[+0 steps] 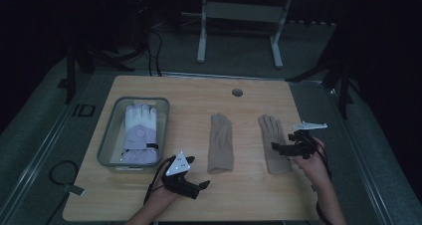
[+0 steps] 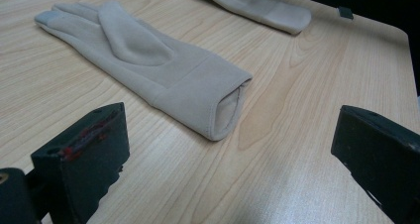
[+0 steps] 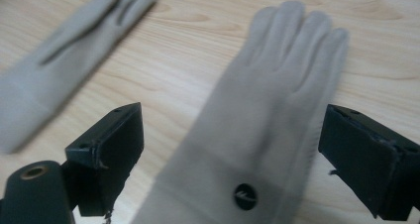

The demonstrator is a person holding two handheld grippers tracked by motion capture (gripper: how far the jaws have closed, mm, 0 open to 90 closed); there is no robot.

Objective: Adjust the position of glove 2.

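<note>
Right gripper [image 1: 281, 148], jaws wide apart, hovers over the right beige glove [image 1: 273, 143] at centre right. Left gripper [image 1: 198, 184], jaws apart too, sits lower centre near the left beige glove [image 1: 221, 143].

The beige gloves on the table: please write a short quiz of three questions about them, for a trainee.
1. True or false: the right gripper is shut on the right beige glove.
2. Where does the white and lilac glove lie? A) in the grey bin B) on the bare table C) between the two beige gloves
3. Which part of the left beige glove points toward the left gripper?

Key
1. False. Its jaws stand open on either side of the glove and do not press it.
2. A
3. The open cuff; the fingers point away.
</note>
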